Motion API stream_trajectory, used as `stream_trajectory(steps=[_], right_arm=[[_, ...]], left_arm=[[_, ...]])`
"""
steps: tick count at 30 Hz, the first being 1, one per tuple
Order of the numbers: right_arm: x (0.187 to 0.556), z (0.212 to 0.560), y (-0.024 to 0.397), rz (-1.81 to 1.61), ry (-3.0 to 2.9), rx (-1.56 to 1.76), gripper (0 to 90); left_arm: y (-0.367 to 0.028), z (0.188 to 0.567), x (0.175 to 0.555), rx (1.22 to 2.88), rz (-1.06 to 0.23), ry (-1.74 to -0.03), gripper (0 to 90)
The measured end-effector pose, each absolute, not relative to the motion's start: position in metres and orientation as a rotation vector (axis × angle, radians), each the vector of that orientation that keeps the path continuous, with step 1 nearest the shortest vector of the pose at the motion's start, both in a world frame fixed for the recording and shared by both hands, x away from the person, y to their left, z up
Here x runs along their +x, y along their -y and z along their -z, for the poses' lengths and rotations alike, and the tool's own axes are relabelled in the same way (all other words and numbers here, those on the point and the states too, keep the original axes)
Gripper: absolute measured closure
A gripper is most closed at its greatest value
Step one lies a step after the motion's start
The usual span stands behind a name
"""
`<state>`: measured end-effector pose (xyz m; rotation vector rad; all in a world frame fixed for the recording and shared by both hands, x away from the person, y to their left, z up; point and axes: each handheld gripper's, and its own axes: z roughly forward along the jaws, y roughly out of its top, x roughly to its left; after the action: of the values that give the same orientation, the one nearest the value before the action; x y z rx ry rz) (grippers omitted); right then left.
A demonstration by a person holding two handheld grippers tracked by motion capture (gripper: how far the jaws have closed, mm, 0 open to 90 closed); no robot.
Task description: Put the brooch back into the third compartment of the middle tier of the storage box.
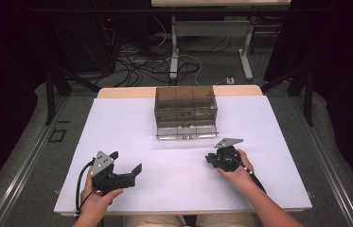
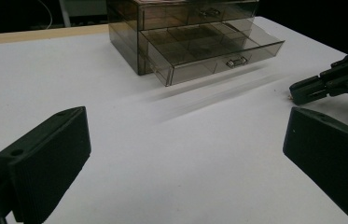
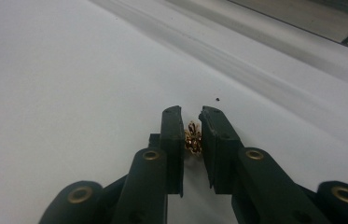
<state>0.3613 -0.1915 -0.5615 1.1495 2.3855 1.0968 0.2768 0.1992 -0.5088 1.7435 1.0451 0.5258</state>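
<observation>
The right gripper (image 3: 192,122) is pinching a small gold trinket (image 3: 192,140) off the surface (image 1: 131,123), likely for the open drawer (image 2: 211,51); the left gripper (image 1: 126,163) is waiting with jaws wide and empty.

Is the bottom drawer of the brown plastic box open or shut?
Open: the drawer is pulled out in front of the box, its compartments showing.

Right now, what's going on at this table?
A person sits at a white table with tongs in each hand. The right tongs are shut on a small gold trinket on the tabletop. The left tongs rest open, holding nothing. Farther back stands a smoky clear drawer box with its bottom drawer pulled out.
</observation>
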Motion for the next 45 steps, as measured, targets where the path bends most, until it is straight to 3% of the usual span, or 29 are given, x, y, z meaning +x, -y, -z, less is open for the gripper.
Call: stream_trajectory(steps=[45], right_arm=[[0.3606,0.5565,0.1940,-1.155,-2.318,1.306,82.4]], left_arm=[[-0.1990,0.5094,0.2775,1.741,-0.522,-1.045,0.8]])
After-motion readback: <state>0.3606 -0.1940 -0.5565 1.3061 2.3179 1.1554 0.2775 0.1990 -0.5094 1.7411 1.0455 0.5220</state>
